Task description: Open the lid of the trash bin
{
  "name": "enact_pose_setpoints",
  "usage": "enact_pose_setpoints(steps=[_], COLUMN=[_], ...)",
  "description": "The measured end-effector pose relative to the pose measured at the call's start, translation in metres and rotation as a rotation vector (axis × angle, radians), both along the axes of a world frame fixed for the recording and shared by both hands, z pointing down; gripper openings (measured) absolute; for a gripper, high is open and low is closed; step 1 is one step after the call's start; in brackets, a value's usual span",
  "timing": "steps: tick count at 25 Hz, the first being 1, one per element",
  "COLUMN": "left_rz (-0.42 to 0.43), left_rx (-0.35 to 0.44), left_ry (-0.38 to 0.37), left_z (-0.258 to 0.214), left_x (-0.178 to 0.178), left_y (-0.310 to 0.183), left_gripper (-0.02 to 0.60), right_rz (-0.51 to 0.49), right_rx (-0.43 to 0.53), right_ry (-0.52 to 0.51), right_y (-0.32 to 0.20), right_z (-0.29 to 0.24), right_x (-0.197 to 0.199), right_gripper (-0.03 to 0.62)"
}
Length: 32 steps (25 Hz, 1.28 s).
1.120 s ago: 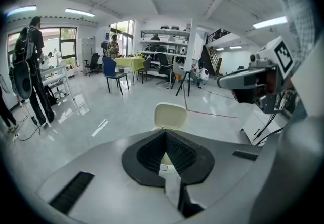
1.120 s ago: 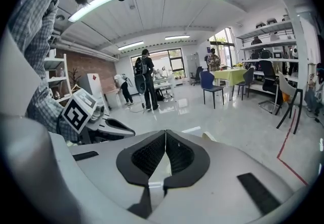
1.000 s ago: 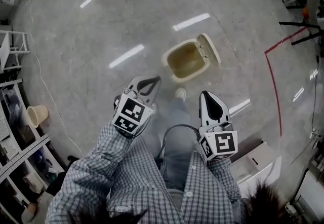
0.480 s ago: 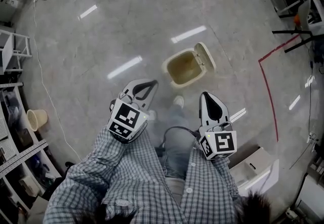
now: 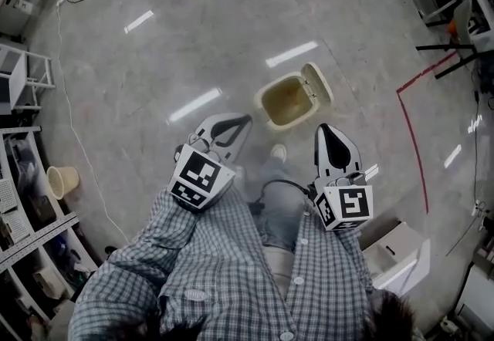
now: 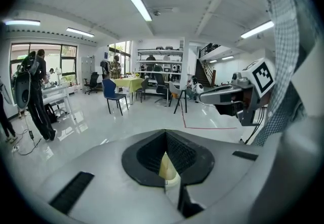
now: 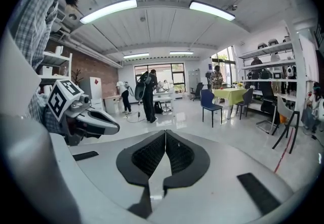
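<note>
The beige trash bin (image 5: 287,100) stands on the grey floor ahead of the person's feet, its inside showing. Its lid (image 5: 317,83) is swung up and back on the bin's right side. My left gripper (image 5: 245,120) hangs shut, short of the bin and to its left, with nothing in it. My right gripper (image 5: 327,129) is shut too, just below and right of the bin, clear of it. In the left gripper view a sliver of the beige bin (image 6: 167,167) shows through the window behind the closed left gripper (image 6: 164,132). The right gripper (image 7: 165,132) shows its jaws pressed together.
A red tape line (image 5: 414,143) runs across the floor at the right. A white box (image 5: 395,256) sits at the lower right. A beige bucket (image 5: 61,177) and shelving (image 5: 23,239) stand at the left. A cable (image 5: 73,139) trails over the floor. Chair legs (image 5: 455,46) stand at the upper right.
The head view has shifted a little, so the bin sits slightly higher and further right. Both grippers have drifted right and stay shut. The lid stays open.
</note>
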<state>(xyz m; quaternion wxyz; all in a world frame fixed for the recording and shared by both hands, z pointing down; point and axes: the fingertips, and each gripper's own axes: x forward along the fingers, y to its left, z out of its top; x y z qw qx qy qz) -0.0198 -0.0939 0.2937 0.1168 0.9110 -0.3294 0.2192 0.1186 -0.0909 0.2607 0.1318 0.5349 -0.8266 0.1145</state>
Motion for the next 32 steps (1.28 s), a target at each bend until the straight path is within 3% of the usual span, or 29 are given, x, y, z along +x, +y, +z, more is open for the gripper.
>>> enact_pose_setpoints(steps=[7,32], left_rz=[-0.038,-0.033], left_rx=[0.006,0.041], left_ry=[0.048,0.071], left_z=[-0.014,-0.030], left_x=[-0.004,0.003], left_y=[-0.008,-0.005], left_gripper=[0.005,0.005], right_rz=[-0.016,-0.030], right_rx=[0.036,0.073], right_ry=[0.020,0.045], right_y=[-0.010,-0.009], right_z=[-0.012,-0.025], right_x=[-0.001,0.002], right_gripper=[0.020,0.020])
